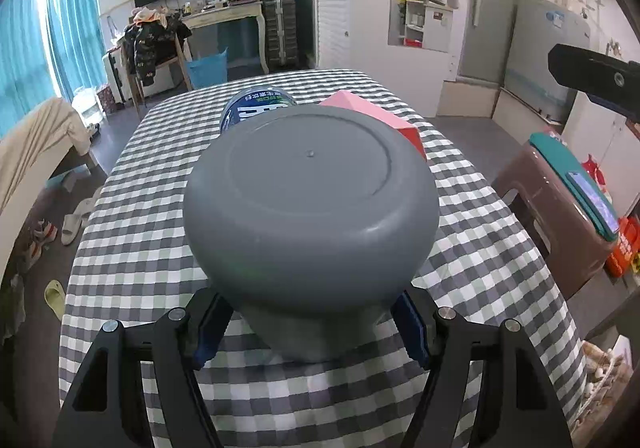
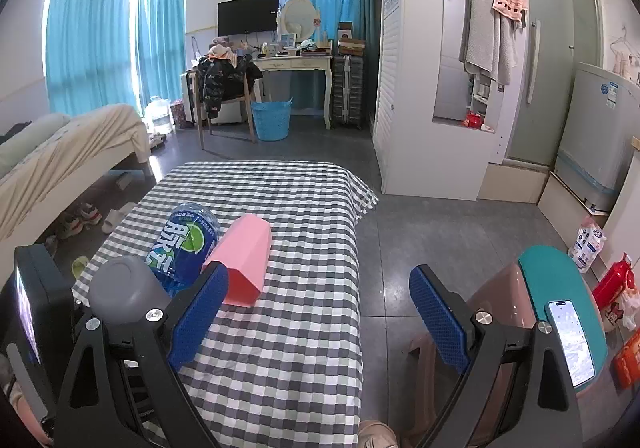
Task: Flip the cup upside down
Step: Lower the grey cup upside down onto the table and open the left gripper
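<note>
A grey plastic cup [image 1: 308, 204] fills the left wrist view with its round bottom facing the camera. My left gripper [image 1: 308, 328] is shut on the cup's body, its blue pads [image 1: 210, 332] pressed on both sides, holding it above the checked tablecloth [image 1: 132, 248]. The cup's mouth is hidden. The cup also shows in the right wrist view [image 2: 124, 290], at the lower left, bottom up. My right gripper [image 2: 320, 312] is open and empty, over the table's right edge.
A blue drink bottle [image 2: 184, 244] lies on the checked table [image 2: 304, 208] next to a pink box [image 2: 244, 260] lying on its side. A brown stool with a teal lid and a phone [image 2: 570, 340] stands right of the table.
</note>
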`<state>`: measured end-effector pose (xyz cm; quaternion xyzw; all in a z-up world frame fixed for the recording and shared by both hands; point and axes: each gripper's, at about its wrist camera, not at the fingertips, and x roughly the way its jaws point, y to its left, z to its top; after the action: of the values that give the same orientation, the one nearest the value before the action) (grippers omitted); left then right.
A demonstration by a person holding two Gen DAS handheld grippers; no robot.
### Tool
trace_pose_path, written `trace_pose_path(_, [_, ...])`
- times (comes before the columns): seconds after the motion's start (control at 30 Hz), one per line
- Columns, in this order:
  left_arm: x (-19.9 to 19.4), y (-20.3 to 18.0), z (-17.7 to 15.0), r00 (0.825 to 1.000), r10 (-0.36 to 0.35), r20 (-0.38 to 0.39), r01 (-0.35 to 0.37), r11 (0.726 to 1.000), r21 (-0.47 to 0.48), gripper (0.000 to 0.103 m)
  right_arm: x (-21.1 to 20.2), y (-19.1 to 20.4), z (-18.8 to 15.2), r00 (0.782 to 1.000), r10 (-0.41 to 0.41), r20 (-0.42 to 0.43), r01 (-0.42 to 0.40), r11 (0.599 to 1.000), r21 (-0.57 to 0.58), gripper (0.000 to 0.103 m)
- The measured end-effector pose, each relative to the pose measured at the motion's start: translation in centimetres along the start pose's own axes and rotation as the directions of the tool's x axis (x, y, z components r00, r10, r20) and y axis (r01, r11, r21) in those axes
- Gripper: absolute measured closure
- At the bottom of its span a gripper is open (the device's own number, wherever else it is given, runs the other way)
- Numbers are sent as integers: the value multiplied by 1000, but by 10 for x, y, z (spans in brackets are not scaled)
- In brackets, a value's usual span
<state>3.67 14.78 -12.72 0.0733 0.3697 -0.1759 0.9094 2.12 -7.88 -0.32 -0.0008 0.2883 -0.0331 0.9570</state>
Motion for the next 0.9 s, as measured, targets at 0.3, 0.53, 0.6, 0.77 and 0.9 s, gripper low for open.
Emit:
trace_pose_path(0.3, [-35, -5, 12, 996, 39, 84, -42, 998, 43, 17, -16, -4, 3, 999, 14, 36, -14, 1000, 18, 11])
trace_pose_path(0.53, [-83, -2, 31, 981, 25, 190, -22, 1000, -15, 17, -54, -6, 11, 989, 45, 144, -50, 998, 33, 11])
trace_pose_path(0.6, [-104, 0, 34, 971, 11, 238, -3, 999, -32, 17, -64, -7, 12, 984, 48, 174, -56, 998, 42, 11])
trace_pose_path(0.77, [-154, 5, 25, 923, 25, 384, -4, 998, -55, 8, -83, -4, 11, 972, 62, 225, -76, 996, 56, 11])
trace_pose_path(0.9, [-176, 16, 11, 892, 68, 448, -41, 997, -70, 8, -90, 6, 6, 967, 69, 246, -86, 994, 61, 11])
